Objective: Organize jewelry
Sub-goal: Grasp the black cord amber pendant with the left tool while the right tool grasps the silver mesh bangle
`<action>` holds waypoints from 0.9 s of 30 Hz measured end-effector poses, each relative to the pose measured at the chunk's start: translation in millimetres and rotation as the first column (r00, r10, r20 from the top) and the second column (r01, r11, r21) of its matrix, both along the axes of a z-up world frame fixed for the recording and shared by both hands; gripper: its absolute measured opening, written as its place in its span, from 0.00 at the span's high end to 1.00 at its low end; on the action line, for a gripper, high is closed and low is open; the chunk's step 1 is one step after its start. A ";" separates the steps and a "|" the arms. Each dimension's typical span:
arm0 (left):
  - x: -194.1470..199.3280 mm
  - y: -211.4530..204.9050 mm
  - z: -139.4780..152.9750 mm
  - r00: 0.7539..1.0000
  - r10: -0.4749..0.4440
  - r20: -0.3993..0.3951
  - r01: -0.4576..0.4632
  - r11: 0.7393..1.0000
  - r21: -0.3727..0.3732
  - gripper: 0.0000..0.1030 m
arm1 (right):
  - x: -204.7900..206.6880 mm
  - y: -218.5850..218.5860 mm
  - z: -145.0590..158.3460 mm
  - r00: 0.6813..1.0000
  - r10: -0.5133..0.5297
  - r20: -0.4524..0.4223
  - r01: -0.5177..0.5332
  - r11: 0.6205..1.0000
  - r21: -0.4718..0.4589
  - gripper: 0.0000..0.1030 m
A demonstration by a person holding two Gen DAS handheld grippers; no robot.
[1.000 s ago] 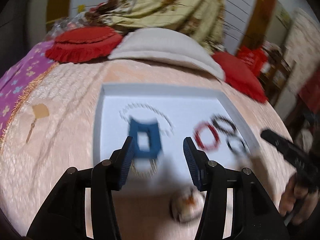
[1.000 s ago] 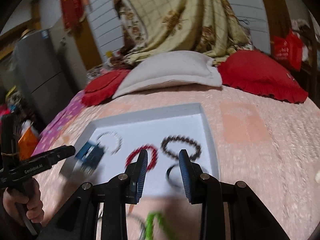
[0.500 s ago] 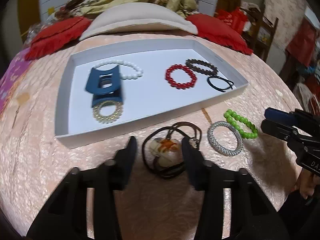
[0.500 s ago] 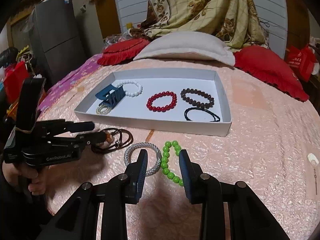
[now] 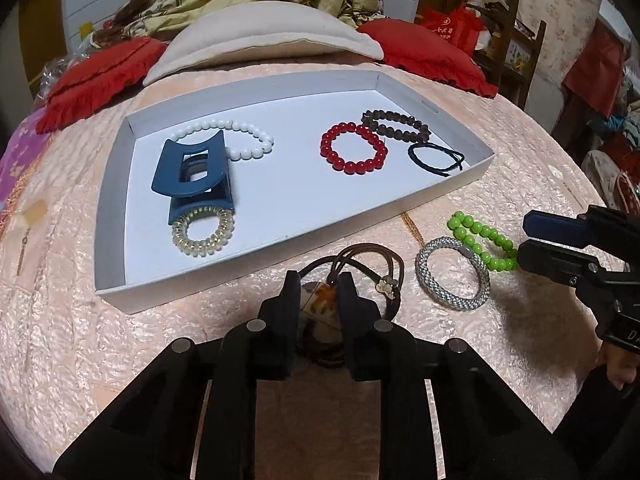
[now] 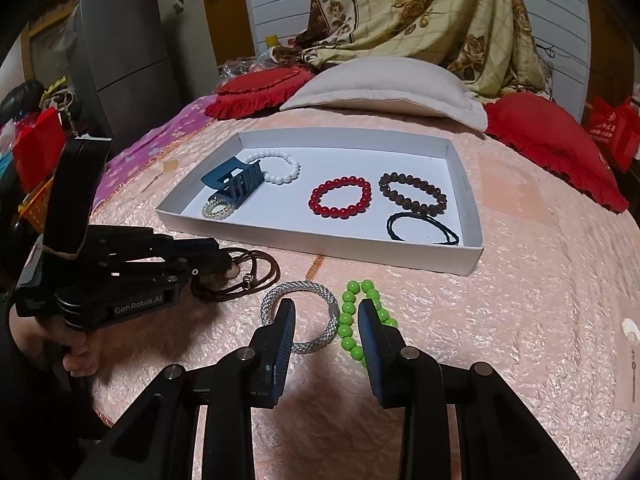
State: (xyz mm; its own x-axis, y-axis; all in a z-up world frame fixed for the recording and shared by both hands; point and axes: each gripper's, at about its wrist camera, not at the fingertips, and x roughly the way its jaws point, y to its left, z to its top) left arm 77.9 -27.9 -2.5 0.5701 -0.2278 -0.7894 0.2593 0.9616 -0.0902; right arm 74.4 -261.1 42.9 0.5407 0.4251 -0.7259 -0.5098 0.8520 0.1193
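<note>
A brown cord necklace (image 5: 394, 264) with a mottled pendant (image 5: 320, 302) lies on the pink bedspread in front of the white tray (image 5: 248, 276). My left gripper (image 5: 319, 280) is closing, its pads on both sides of the pendant. To the right lie a silver woven bracelet (image 6: 296, 286) and a green bead bracelet (image 6: 346, 320). My right gripper (image 6: 326, 312) hangs open over them, its fingers straddling where the two bracelets meet. The tray holds a blue hair claw (image 5: 192, 172), a gold spiral tie (image 5: 202, 232) and white (image 5: 248, 136), red (image 5: 354, 148) and brown (image 5: 394, 124) bead bracelets.
A black cord loop (image 5: 436, 158) lies in the tray's right corner. Red cushions (image 6: 552, 140) and a beige pillow (image 6: 384, 84) sit behind the tray. A grey cabinet (image 6: 120, 60) stands at the left. A person's hand (image 6: 76, 356) grips the left tool.
Both views have dropped from over the tray to the bedspread in front of it. The left jaws have narrowed around the pendant. The right jaws keep the same gap.
</note>
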 end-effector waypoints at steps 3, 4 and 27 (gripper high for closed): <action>-1.2 -1.3 0.2 1.000 -0.009 -0.001 0.009 1.000 0.000 0.72 | -0.1 0.0 -0.1 1.000 -0.003 -0.001 0.003 1.000 0.002 0.70; -1.0 -2.0 0.0 1.000 -0.011 -0.005 0.011 1.000 0.001 0.66 | 0.0 0.2 -0.1 1.000 -0.002 -0.001 0.002 1.000 0.002 0.70; -12.4 0.6 14.7 0.999 -0.037 0.037 0.039 0.998 -0.039 0.67 | 1.4 -3.8 1.2 1.000 -0.018 -0.004 0.018 1.000 0.006 0.70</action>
State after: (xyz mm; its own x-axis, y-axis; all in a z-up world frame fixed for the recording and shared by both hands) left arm 65.6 -27.3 12.2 0.5888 -0.2806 -0.7580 0.2997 0.9468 -0.1177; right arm 75.8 -264.9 44.0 0.5453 0.4197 -0.7256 -0.4936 0.8604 0.1267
